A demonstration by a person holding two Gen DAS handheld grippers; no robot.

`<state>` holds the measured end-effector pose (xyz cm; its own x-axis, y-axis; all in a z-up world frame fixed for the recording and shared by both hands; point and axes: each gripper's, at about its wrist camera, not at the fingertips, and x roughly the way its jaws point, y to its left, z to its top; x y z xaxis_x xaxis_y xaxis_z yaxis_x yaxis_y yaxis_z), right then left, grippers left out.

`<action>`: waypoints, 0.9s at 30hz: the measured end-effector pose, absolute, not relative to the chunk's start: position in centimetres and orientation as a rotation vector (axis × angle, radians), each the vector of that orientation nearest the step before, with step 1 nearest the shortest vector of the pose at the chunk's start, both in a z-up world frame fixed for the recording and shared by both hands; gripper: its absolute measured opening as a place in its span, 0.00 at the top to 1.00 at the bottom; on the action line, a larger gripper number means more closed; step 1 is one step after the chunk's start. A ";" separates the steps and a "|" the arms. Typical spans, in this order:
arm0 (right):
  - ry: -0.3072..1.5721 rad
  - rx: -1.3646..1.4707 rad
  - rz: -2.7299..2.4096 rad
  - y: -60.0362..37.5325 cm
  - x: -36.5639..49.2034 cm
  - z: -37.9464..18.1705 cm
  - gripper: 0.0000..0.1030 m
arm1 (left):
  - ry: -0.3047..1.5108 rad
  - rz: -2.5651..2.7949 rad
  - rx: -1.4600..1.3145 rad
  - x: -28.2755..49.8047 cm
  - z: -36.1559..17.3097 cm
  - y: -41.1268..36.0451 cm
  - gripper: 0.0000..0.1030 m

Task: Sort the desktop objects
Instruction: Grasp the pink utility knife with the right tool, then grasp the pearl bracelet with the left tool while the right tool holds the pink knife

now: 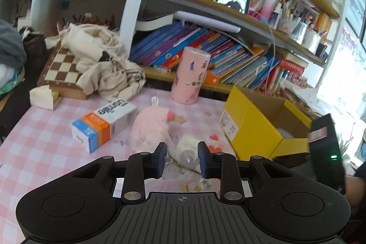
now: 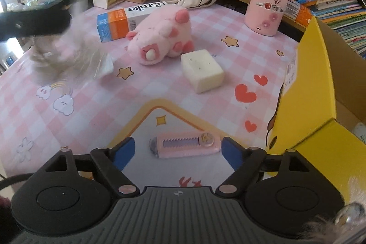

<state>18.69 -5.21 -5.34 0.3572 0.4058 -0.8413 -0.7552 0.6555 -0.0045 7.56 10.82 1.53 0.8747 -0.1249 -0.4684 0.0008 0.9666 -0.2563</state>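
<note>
Pink checkered desk (image 2: 96, 111); pink cutter (image 2: 186, 145) between open jaws.

I log: fluffy cloth pink plush (image 2: 160, 36); glossy printed vinyl table cover (image 2: 91, 106); smooth pink plastic utility knife (image 2: 185, 145); matt yellow cardboard box (image 2: 304, 106); glossy card toothbrush carton (image 2: 119, 22).

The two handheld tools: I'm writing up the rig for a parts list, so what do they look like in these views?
Both look alike: the left tool and right tool have black linkage arms with round silver pivot pins, blue pads on the fingers, a ribbed dark grey base with a small crosshair mark, and two round black discs at the sides. A green light glows on the black unit seen beside the left one.
</note>
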 end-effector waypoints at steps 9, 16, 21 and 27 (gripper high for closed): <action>0.947 -0.428 0.732 -4.9 19.3 -6.1 0.21 | 0.641 -0.031 -0.257 8.1 -0.3 11.6 0.82; 0.947 -0.441 0.750 -5.0 18.6 -6.1 0.27 | 0.729 0.010 -0.272 8.4 -1.8 12.1 0.57; 0.944 -0.453 0.790 -5.6 17.4 -5.3 0.27 | 0.776 0.035 -0.266 8.3 -2.5 12.2 0.43; 0.968 -0.450 0.790 -7.5 16.2 -4.4 0.27 | 0.802 0.020 -0.251 8.1 -2.9 11.9 0.38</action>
